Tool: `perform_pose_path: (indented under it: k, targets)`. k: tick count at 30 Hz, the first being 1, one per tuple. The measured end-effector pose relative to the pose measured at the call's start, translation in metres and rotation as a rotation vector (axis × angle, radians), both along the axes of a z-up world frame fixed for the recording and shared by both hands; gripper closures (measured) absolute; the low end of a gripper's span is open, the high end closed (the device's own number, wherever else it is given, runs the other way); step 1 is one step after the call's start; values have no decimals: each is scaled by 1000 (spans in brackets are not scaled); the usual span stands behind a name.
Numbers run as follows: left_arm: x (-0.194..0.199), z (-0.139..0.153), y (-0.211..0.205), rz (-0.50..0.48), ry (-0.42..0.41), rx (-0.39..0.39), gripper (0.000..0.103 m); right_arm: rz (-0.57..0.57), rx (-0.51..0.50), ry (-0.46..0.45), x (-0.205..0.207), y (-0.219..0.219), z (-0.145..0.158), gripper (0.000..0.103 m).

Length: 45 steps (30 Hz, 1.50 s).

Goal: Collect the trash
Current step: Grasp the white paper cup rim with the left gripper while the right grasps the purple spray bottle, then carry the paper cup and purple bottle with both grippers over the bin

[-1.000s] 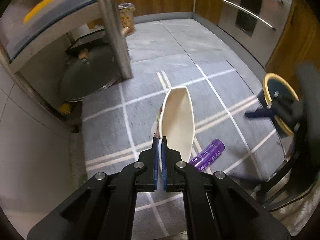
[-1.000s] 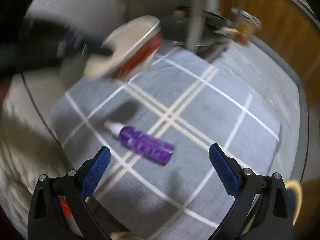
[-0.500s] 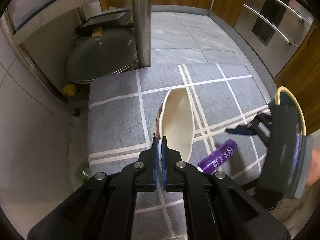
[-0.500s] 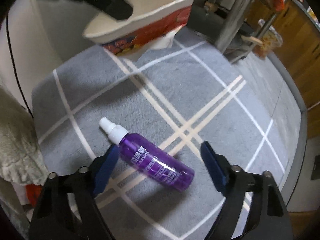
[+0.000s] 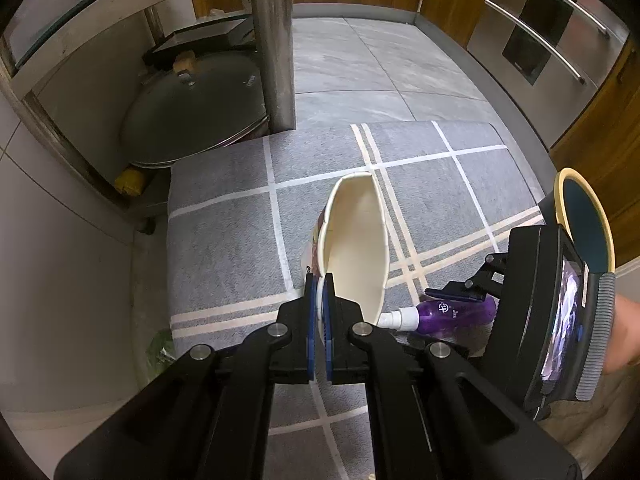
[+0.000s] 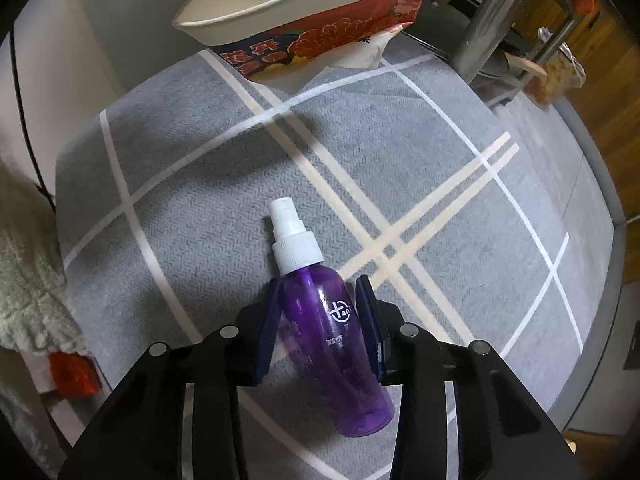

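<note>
- Grey floor mat with pale crossing stripes [image 6: 224, 208] covers the tiled floor.
- Left gripper [image 5: 319, 312] pinches the rim of a squashed white paper bowl with red floral print [image 5: 356, 240]; its base is hidden.
- Right gripper [image 6: 320, 316] clamps a purple plastic spray bottle with white nozzle [image 6: 332, 340] lying on the mat.

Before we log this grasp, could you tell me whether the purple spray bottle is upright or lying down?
Lying down: the purple spray bottle rests on its side on the grey rug, between the right gripper pads.
</note>
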State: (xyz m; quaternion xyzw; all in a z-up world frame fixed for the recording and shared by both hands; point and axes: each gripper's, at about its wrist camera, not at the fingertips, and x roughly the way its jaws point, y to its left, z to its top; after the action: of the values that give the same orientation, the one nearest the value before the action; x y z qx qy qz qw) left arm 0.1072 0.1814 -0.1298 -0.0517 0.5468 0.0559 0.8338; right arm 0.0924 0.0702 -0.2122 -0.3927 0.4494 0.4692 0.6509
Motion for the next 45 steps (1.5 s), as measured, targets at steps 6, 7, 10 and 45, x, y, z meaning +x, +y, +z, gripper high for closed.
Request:
perform_pose_path:
  k: [6,7,10,45]
  targets:
    - [0,1,-8,-13,0,14,100,-43,21,-5,3,-6,9,65]
    - [0,1,-10,-16,0,15,100,-57,25,-9,4,-9,12,65]
    - [0,4,-16,-25,-8,13,100,-103,36,-26,7,-20,20,65]
    - [31,33,-240,-382,-125,8,100,-1024,339,-153,63,-316,150,69]
